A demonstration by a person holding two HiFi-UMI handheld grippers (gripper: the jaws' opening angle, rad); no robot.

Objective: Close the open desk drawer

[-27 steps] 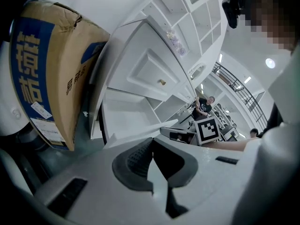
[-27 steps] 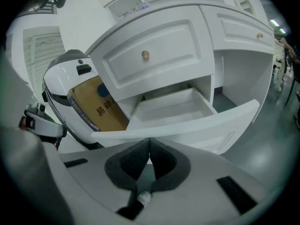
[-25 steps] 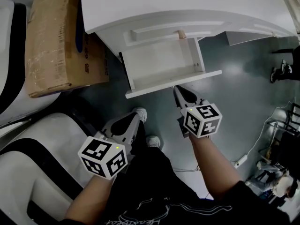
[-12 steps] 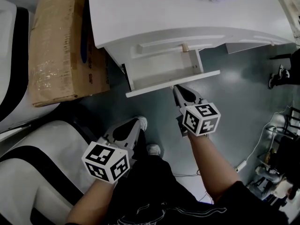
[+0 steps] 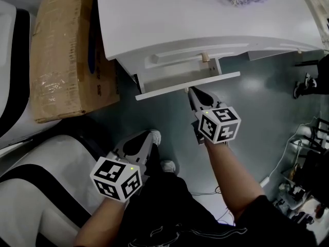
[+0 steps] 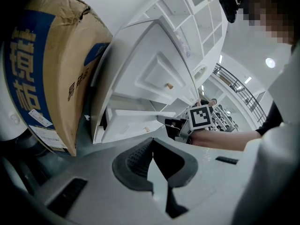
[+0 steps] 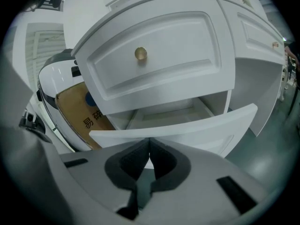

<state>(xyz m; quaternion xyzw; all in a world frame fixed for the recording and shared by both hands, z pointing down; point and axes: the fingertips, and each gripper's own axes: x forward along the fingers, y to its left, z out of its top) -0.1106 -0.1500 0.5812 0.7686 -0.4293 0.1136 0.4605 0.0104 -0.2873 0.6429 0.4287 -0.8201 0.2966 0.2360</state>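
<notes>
A cardboard box (image 5: 67, 50) stands left of the white desk (image 5: 169, 14). The left gripper (image 5: 144, 140) hangs low, well apart from the desk, its 2 jaws pressed together on nothing. The drawer (image 5: 187, 85) sticks partly out under the desktop. The right gripper (image 5: 189, 91), jaws together and empty, has its tips against the drawer's front panel.

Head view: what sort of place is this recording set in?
Likely a large indoor studio or workshop: a white desk beside a cardboard box on bare grey floor, with white shelving and a railed upper level behind.
</notes>
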